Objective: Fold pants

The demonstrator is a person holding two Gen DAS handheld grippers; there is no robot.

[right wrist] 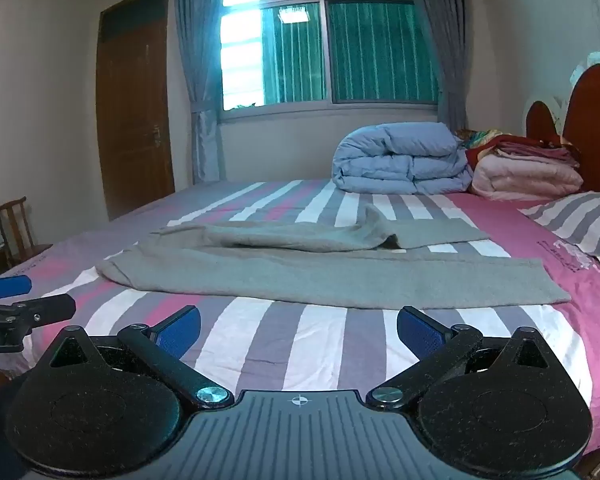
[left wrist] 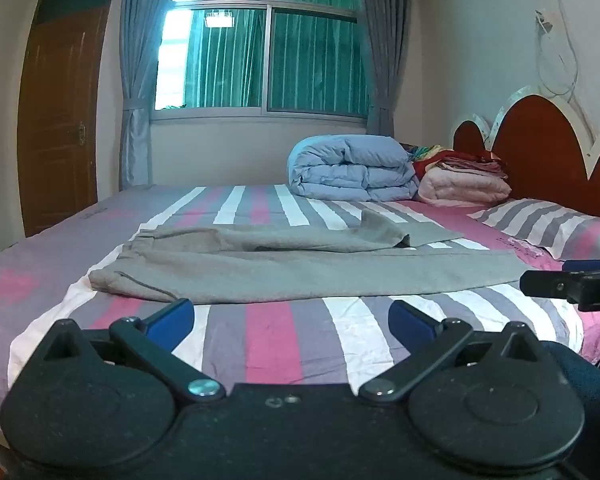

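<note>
The grey pants [left wrist: 300,268] lie spread across the striped bed [left wrist: 268,344], waistband toward the door side, legs toward the pillow [left wrist: 560,228]. My left gripper [left wrist: 291,318] and right gripper [right wrist: 298,330] hover just short of the pants, jaws spread wide, holding nothing. Beyond the pants sits a folded blue quilt [left wrist: 348,168].

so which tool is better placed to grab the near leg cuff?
Right, probably. The right tool sits nearer the cuff end of the grey pants; the left tool faces the waistband end. Both open, empty.
</note>
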